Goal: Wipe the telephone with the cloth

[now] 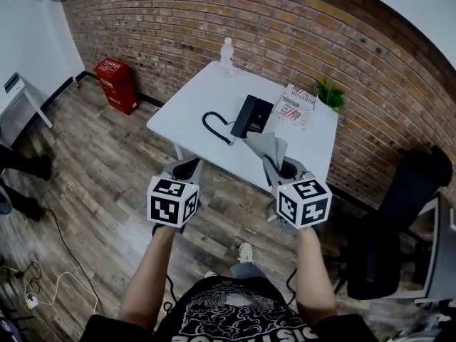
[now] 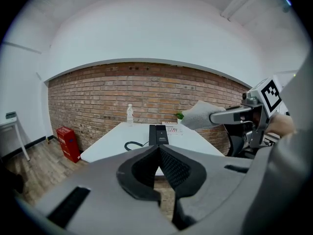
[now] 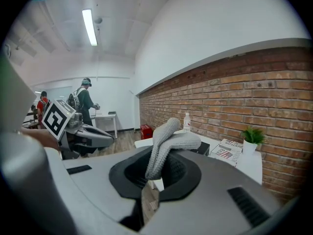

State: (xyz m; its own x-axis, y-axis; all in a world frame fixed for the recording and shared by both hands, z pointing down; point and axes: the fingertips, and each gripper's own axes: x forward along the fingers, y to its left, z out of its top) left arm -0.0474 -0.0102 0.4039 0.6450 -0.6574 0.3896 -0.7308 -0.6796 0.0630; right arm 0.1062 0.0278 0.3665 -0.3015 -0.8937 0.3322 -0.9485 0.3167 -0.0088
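Zero wiping done, I judge: the right hand-held gripper (image 3: 157, 169) clenches the cloth (image 1: 267, 147) well short of the telephone (image 1: 252, 115) on the tabletop (image 1: 203, 98); the left hand-held gripper (image 2: 157, 150) is clenched, empty.

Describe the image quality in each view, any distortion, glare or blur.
Head view: even light, fisheye bows the brick wall, telephone sharp. Left gripper view: dark round corners, wall top arches, no glare. Right gripper view: ceiling light blown out, cloth crisp, distant people small and soft.
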